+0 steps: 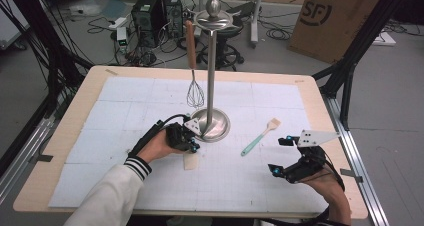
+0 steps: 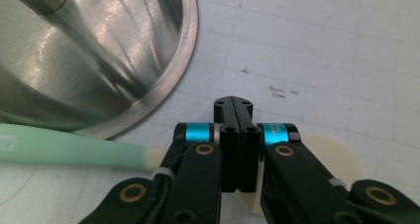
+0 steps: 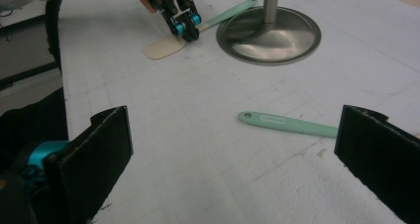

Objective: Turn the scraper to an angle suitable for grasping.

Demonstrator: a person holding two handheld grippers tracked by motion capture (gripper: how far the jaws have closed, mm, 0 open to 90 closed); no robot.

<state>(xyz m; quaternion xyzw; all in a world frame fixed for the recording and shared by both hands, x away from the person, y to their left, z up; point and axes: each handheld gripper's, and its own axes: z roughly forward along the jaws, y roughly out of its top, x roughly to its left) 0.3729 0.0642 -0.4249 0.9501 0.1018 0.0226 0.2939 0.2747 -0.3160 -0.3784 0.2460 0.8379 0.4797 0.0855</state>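
Room: grey floor behind my table, cables everywhere, two black computer towers (image 1: 156,17) at the back and one cardboard box (image 1: 336,20) off to the right.
Table: one wooden table (image 1: 70,131) with a white gridded mat (image 1: 125,111) over most of it.
Left gripper: count one, left gripper (image 1: 192,145), sitting just left of the stand's base. In my left gripper view (image 2: 236,115) the jaws are pressed flat together with nothing between them, tips down at the mat.
Spatula: one, with a mint green handle and a cream blade. In the left gripper view the spatula (image 2: 64,147) lies under the gripper, handle running toward the base's rim, blade (image 2: 341,157) poking out on the other side. From the right gripper view the same spatula (image 3: 166,48) lies flat with the closed tips right on top of its neck, as far as I can tell.
Whisk: one whisk (image 1: 194,88) with a wooden handle, hanging off the stand's top disc, wires just above the mat.
Stand: one steel stand (image 1: 212,61), upright pole, round base (image 1: 212,125) mid-table.
Brush: one pastry brush (image 1: 260,137), mint handle, lying on the mat between stand and right gripper, touching neither. Its handle (image 3: 287,124) shows between my right jaws' view.
Right gripper: count one, right gripper (image 1: 281,156), near the right edge, jaws spread wide and empty.
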